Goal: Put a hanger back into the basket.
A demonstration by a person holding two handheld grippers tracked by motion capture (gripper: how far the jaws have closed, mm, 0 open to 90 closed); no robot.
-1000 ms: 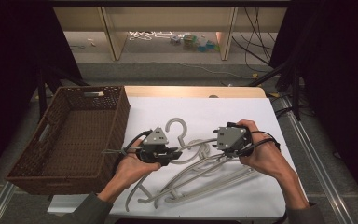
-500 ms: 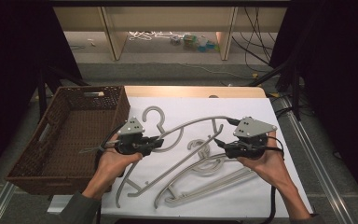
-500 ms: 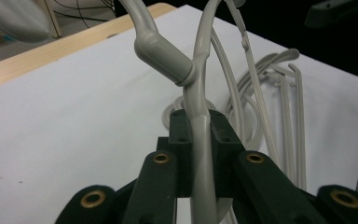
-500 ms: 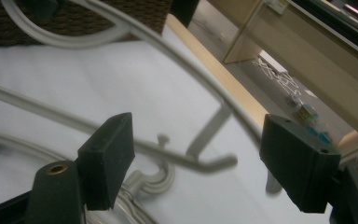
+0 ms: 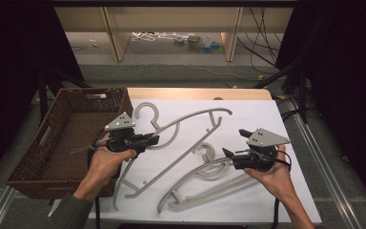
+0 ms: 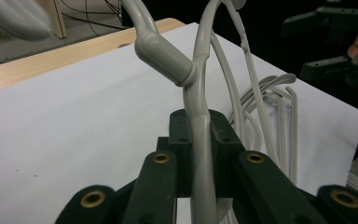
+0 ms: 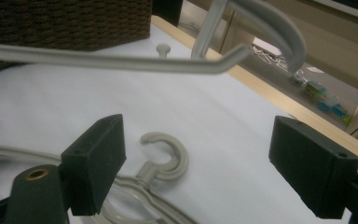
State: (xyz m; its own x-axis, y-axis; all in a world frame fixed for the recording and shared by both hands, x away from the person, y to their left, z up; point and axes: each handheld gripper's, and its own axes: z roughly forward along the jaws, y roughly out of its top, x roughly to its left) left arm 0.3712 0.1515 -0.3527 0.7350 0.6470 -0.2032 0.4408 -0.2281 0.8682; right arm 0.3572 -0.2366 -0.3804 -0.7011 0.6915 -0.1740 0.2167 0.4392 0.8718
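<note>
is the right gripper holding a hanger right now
No, the right gripper has its jaws wide apart, with a hanger lying on the table between them.

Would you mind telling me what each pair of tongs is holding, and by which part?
The left tongs grip a grey hanger on its shoulder, just below the hook's neck. The right tongs are open and hold nothing.

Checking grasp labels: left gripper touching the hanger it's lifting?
Touching. In the left gripper view, the left gripper is clamped on the grey hanger, both jaws pressed against its arm just below the neck.
</note>
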